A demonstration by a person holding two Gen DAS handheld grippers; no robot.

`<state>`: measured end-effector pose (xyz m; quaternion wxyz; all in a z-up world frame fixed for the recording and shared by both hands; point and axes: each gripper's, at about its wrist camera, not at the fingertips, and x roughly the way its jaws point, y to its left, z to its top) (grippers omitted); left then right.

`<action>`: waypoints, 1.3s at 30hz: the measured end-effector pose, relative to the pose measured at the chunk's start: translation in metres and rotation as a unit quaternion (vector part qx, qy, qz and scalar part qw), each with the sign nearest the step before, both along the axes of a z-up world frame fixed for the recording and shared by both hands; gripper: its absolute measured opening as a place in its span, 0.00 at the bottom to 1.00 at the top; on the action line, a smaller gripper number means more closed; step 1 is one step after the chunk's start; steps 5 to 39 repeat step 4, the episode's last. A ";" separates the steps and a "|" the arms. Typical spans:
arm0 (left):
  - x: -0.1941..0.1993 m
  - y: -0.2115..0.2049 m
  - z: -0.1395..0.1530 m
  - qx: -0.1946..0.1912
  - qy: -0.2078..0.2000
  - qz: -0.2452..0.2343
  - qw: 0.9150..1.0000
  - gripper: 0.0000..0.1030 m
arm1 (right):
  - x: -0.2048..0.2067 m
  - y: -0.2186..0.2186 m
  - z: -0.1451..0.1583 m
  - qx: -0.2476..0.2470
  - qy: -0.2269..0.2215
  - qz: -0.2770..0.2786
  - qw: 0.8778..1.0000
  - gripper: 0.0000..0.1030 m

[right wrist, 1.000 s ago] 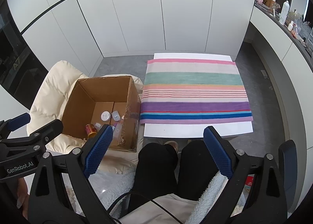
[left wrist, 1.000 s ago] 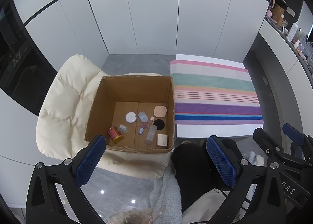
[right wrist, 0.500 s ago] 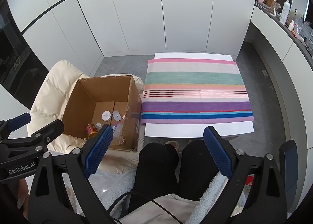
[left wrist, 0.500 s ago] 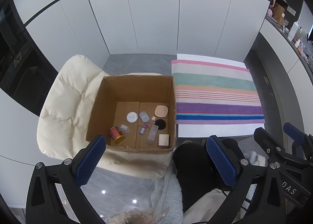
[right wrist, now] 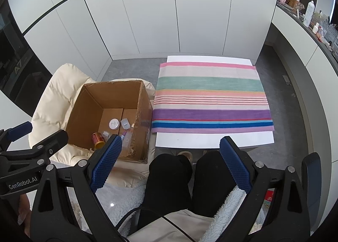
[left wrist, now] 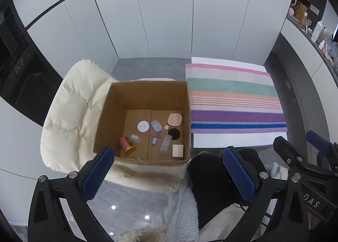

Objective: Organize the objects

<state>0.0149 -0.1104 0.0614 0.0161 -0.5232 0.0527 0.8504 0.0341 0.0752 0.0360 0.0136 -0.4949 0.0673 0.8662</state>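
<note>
An open cardboard box (left wrist: 109, 115) (right wrist: 84, 110) sits on a cream padded chair (left wrist: 69, 110). Inside lie several small cosmetics: a red-and-gold jar (left wrist: 126, 146), a white round compact (left wrist: 143, 126), a peach puff (left wrist: 175, 119), a black disc (left wrist: 173, 133), a clear bottle (left wrist: 165, 144) and a small square box (left wrist: 177, 150). A striped cloth (left wrist: 234, 102) (right wrist: 211, 98) covers a white table (right wrist: 213, 139). My left gripper (left wrist: 169, 170) is open and empty, held high above the box's near edge. My right gripper (right wrist: 171, 163) is open and empty above the person's lap.
The person's black-trousered legs (right wrist: 186, 178) and a fluffy white garment (right wrist: 118, 197) are below the grippers. White cupboard doors (right wrist: 169, 13) line the back wall. A cluttered counter (right wrist: 306, 19) runs along the right. Grey floor (left wrist: 147, 68) lies behind the chair.
Both views have shifted very slightly; the box and cloth sit a touch further right in frame. Both grippers stay open and empty.
</note>
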 end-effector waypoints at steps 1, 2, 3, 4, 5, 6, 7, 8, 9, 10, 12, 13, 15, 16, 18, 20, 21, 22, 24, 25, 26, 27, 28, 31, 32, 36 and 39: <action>0.000 0.000 0.000 0.000 0.001 -0.001 1.000 1.00 | -0.001 0.001 0.000 0.000 -0.002 0.000 1.000 0.93; 0.000 0.001 0.000 0.000 0.000 -0.001 1.000 1.00 | -0.001 0.001 0.000 -0.001 -0.002 0.000 1.000 0.93; 0.000 0.001 0.000 0.001 -0.001 -0.002 1.000 1.00 | -0.001 0.001 0.000 -0.001 -0.001 0.001 1.000 0.93; 0.000 0.001 -0.001 0.000 -0.002 -0.003 1.000 1.00 | -0.001 0.001 0.000 0.000 -0.001 0.000 1.000 0.93; 0.000 0.001 -0.001 0.000 -0.002 -0.003 1.000 1.00 | -0.001 0.001 0.000 0.000 -0.001 0.000 1.000 0.93; 0.000 0.001 -0.001 0.000 -0.002 -0.003 1.000 1.00 | -0.001 0.001 0.000 0.000 -0.001 0.000 1.000 0.93; 0.000 0.001 -0.001 0.000 -0.002 -0.003 1.000 1.00 | -0.001 0.001 0.000 0.000 -0.001 0.000 1.000 0.93; 0.000 0.001 -0.001 0.000 -0.002 -0.003 1.000 1.00 | -0.001 0.001 0.000 0.000 -0.001 0.000 1.000 0.93; 0.000 0.001 -0.001 0.000 -0.002 -0.003 1.000 1.00 | -0.001 0.001 0.000 0.000 -0.001 0.000 1.000 0.93; 0.000 0.001 -0.001 0.000 -0.002 -0.003 1.000 1.00 | -0.001 0.001 0.000 0.000 -0.001 0.000 1.000 0.93; 0.000 0.001 -0.001 0.000 -0.002 -0.003 1.000 1.00 | -0.001 0.001 0.000 0.000 -0.001 0.000 1.000 0.93; 0.000 0.001 -0.001 0.000 -0.002 -0.003 1.000 1.00 | -0.001 0.001 0.000 0.000 -0.001 0.000 1.000 0.93; 0.000 0.001 -0.001 0.000 -0.002 -0.003 1.000 1.00 | -0.001 0.001 0.000 0.000 -0.001 0.000 1.000 0.93; 0.000 0.001 -0.001 0.000 -0.002 -0.003 1.000 1.00 | -0.001 0.001 0.000 0.000 -0.001 0.000 1.000 0.93; 0.000 0.001 -0.001 0.000 -0.002 -0.003 1.000 1.00 | -0.001 0.001 0.000 0.000 -0.001 0.000 1.000 0.93; 0.000 0.001 -0.001 0.000 -0.002 -0.003 1.000 1.00 | -0.001 0.001 0.000 0.000 -0.001 0.000 1.000 0.93; 0.000 0.001 -0.001 0.000 -0.002 -0.003 1.000 1.00 | -0.001 0.001 0.000 0.000 -0.001 0.000 1.000 0.93; 0.000 0.001 -0.001 0.000 -0.002 -0.003 1.000 1.00 | -0.001 0.001 0.000 0.000 -0.001 0.000 1.000 0.93; 0.000 0.001 -0.001 0.000 -0.002 -0.003 1.000 1.00 | -0.001 0.001 0.000 0.000 -0.001 0.000 1.000 0.93; 0.000 0.001 -0.001 0.000 -0.002 -0.003 1.000 1.00 | -0.001 0.001 0.000 0.000 -0.001 0.000 1.000 0.93; 0.000 0.001 -0.001 0.000 -0.002 -0.003 1.000 1.00 | -0.001 0.001 0.000 0.000 -0.001 0.000 1.000 0.93; 0.000 0.001 -0.001 0.000 -0.002 -0.003 1.000 1.00 | -0.001 0.001 0.000 0.000 -0.001 0.000 1.000 0.93; 0.000 0.001 -0.001 0.000 -0.002 -0.003 1.000 1.00 | -0.001 0.001 0.000 0.000 -0.001 0.000 1.000 0.93; 0.000 0.001 -0.001 0.000 -0.002 -0.003 1.000 1.00 | -0.001 0.001 0.000 0.000 -0.001 0.000 1.000 0.93; 0.000 0.001 -0.001 0.000 -0.002 -0.003 1.000 1.00 | -0.001 0.001 0.000 0.000 -0.001 0.000 1.000 0.93; 0.000 0.001 -0.001 0.000 -0.002 -0.003 1.000 1.00 | -0.001 0.001 0.000 0.000 -0.001 0.000 1.000 0.93; 0.000 0.001 -0.001 0.000 -0.002 -0.003 1.000 1.00 | -0.001 0.001 0.000 0.000 -0.001 0.000 1.000 0.93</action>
